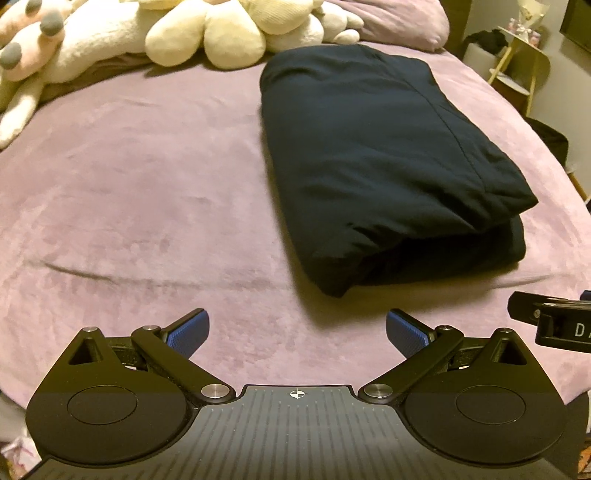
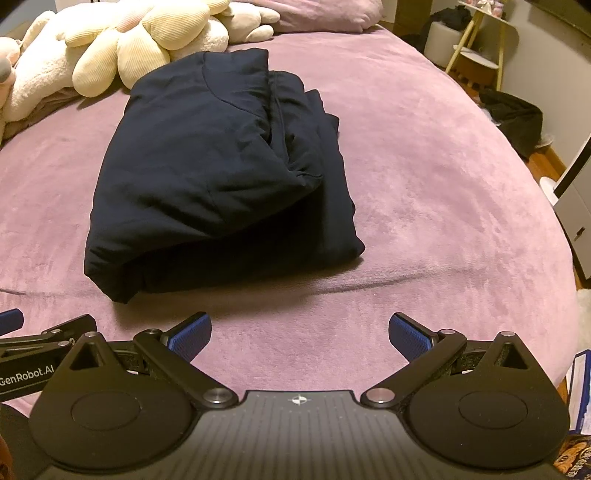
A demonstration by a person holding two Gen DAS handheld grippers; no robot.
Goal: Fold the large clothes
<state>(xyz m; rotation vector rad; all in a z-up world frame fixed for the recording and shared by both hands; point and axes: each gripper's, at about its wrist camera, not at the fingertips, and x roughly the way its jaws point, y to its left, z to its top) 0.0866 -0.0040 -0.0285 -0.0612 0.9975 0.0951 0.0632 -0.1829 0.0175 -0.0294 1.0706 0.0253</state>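
Mauve plush bedding covers the bed (image 1: 147, 192), which fills most of both wrist views, its surface showing shallow creases in the lower part of each frame. A dark navy garment (image 1: 388, 166) lies on it folded into a thick rectangular bundle: right of centre in the left wrist view, left of centre in the right wrist view (image 2: 207, 177), with layered edges exposed along its right side. Cream and pink plush toys (image 1: 207, 33) are heaped along the upper left of each frame, just beyond the bundle's far end. A lilac pillow (image 1: 399, 22) sits at top centre. The left gripper (image 1: 297, 330) and right gripper (image 2: 300, 332) hover at the bottom of their frames, jaws spread wide, holding nothing, apart from the garment.
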